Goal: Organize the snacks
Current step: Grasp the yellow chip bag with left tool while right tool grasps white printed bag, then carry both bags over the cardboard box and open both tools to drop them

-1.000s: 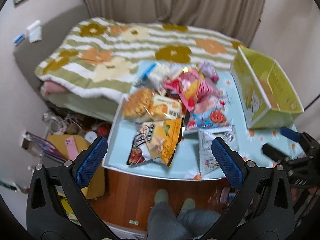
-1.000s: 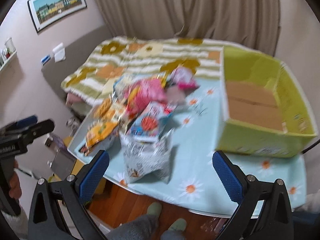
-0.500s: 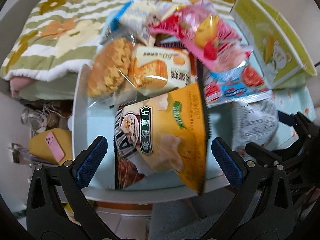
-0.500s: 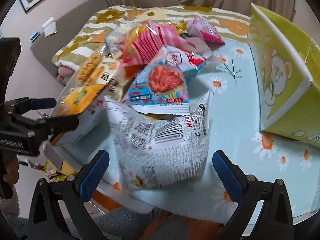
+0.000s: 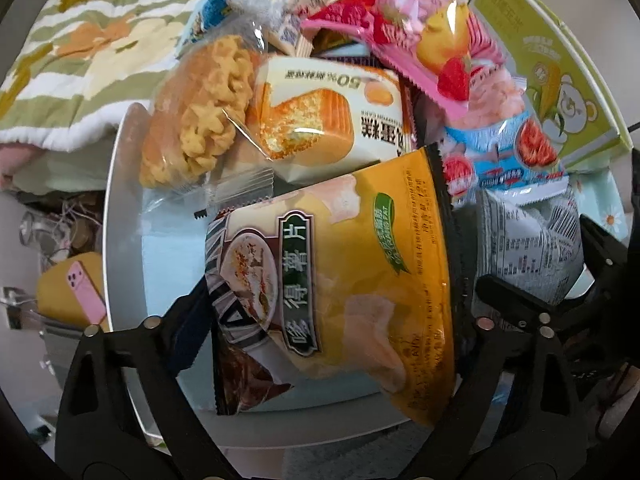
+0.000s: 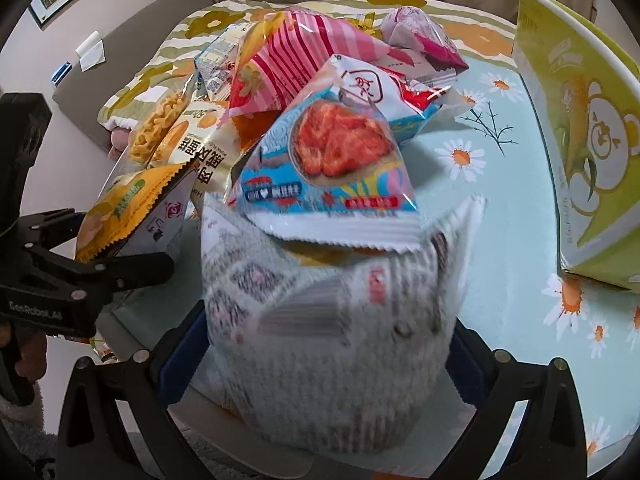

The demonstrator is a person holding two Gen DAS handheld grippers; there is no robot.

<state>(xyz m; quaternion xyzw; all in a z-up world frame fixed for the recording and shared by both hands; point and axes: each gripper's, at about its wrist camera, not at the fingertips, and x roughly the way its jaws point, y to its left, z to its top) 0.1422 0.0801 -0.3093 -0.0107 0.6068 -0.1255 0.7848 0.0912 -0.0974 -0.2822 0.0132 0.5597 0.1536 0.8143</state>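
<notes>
A pile of snack bags lies on the table (image 6: pixel 516 220) with its daisy cloth. My left gripper (image 5: pixel 328 332) has its jaws around the yellow chip bag (image 5: pixel 360 264) at the pile's near edge, touching its sides. My right gripper (image 6: pixel 320 360) has its jaws around the white-grey bag (image 6: pixel 332 340), which is blurred. A blue bag with a red picture (image 6: pixel 332 164) rests on top of the white-grey bag. A cake packet (image 5: pixel 324 116), a clear bag of yellow twists (image 5: pixel 196 116) and a pink striped bag (image 5: pixel 432 44) lie farther back.
An open yellow-green cardboard box (image 6: pixel 580 128) stands on the table at the right, also in the left wrist view (image 5: pixel 548 64). A bed with a flowered striped blanket (image 5: pixel 72 52) lies behind the table. A pink phone (image 5: pixel 86 296) lies on a yellow thing below the table's left edge.
Both grippers have moved down and in toward the pile. The left jaws have narrowed around the yellow chip bag; the right jaws have narrowed around the white-grey bag.
</notes>
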